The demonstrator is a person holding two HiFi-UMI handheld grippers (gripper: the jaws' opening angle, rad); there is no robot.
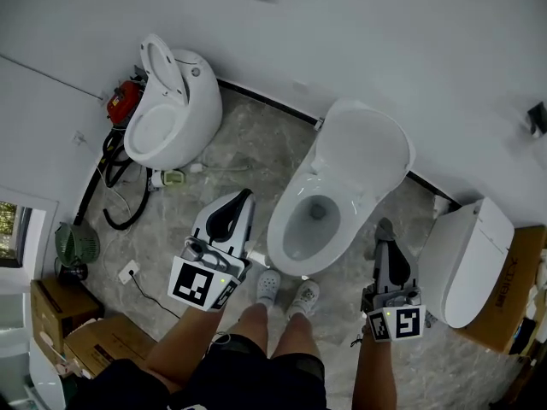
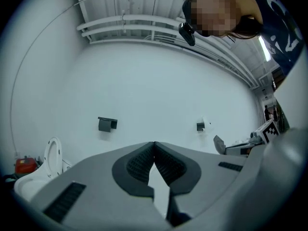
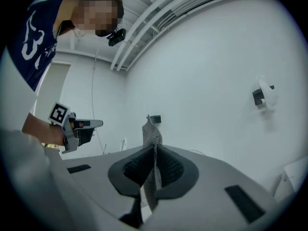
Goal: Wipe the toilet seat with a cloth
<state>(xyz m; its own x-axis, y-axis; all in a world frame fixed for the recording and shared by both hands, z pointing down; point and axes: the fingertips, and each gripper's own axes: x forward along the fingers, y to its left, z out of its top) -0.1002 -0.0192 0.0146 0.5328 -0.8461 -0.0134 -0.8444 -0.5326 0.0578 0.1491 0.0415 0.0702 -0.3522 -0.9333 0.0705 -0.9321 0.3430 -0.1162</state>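
Right now my right gripper (image 3: pixel 154 147) pinches the grey cloth (image 3: pixel 152 131) between its closed jaws, and a tuft pokes past the tips. My left gripper (image 2: pixel 154 144) has its jaws pressed together, bare. Between both grippers sits the toilet (image 1: pixel 367 152), lid raised, its toilet seat (image 1: pixel 278 237) near the cloth but apart from it.

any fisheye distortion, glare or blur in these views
Head view: soft even light, sharp on the toilet, only faint shadows. Left gripper view: heavy fisheye, dark corners, ceiling pipes curve. Right gripper view: same fisheye, cloth between the fingers sharp, no glare.
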